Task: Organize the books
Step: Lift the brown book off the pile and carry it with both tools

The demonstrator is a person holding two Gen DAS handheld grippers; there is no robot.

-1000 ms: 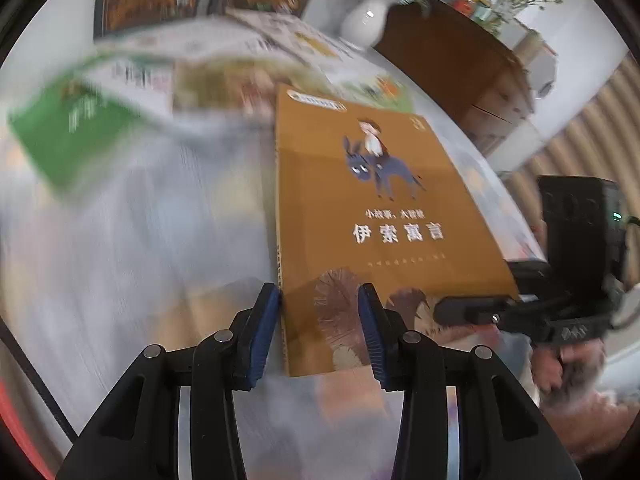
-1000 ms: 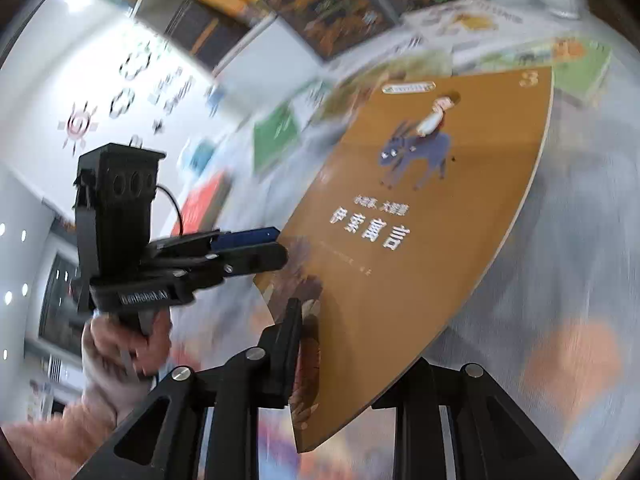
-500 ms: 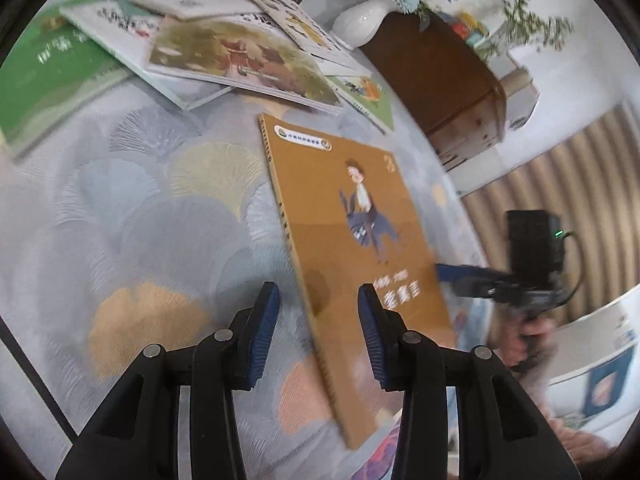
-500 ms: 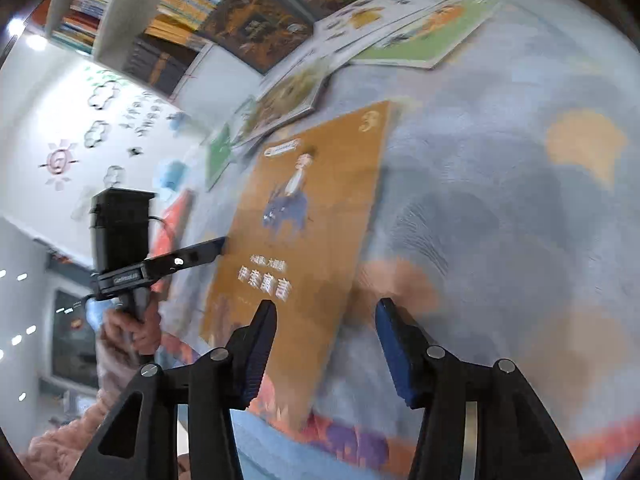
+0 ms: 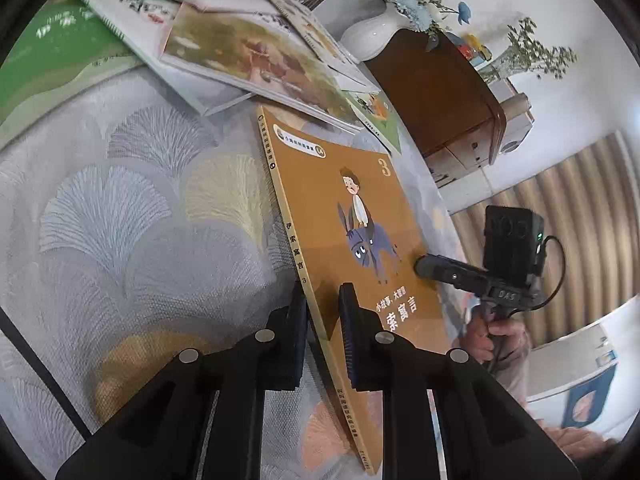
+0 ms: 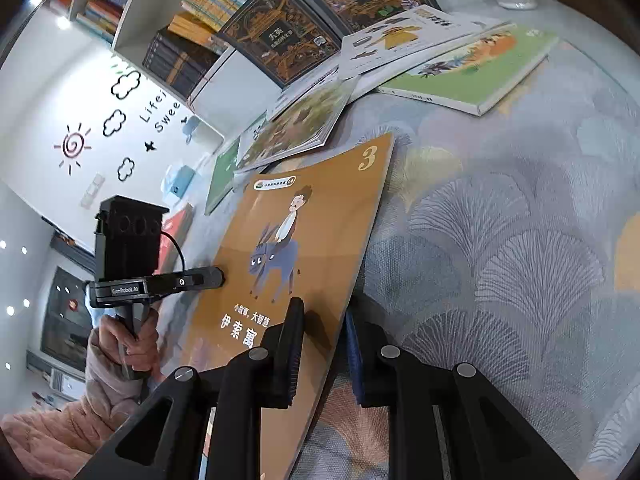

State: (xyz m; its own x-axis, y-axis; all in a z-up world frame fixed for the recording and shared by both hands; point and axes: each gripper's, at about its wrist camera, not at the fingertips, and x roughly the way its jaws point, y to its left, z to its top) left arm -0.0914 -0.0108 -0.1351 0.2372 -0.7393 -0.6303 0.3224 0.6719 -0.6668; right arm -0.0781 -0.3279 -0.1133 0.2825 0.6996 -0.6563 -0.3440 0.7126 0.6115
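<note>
A brown book point(image 5: 360, 200) with a boy on a donkey on its cover lies slanted over the patterned tablecloth point(image 5: 120, 220). My left gripper point(image 5: 323, 296) is shut on its spine edge, one pad on the cover and one underneath. In the right wrist view the same brown book point(image 6: 320, 208) sits between my right gripper's point(image 6: 323, 312) closing jaws, and the pads press its open long edge. Each gripper shows in the other's view, held by a hand in a pink sleeve point(image 6: 120, 352). The book's far corner lies near a pile of picture books.
Several picture books point(image 5: 260, 60) lie overlapped at the far side, with a green book point(image 5: 60, 52) at the left and another green one point(image 6: 472, 72) at the right. A white vase point(image 5: 372, 36) and a wooden cabinet point(image 5: 440, 92) stand beyond. Bookshelves point(image 6: 208, 0) line the wall.
Half a second ago both grippers stood open beside the book. Both have since moved in and closed on its opposite long edges.
</note>
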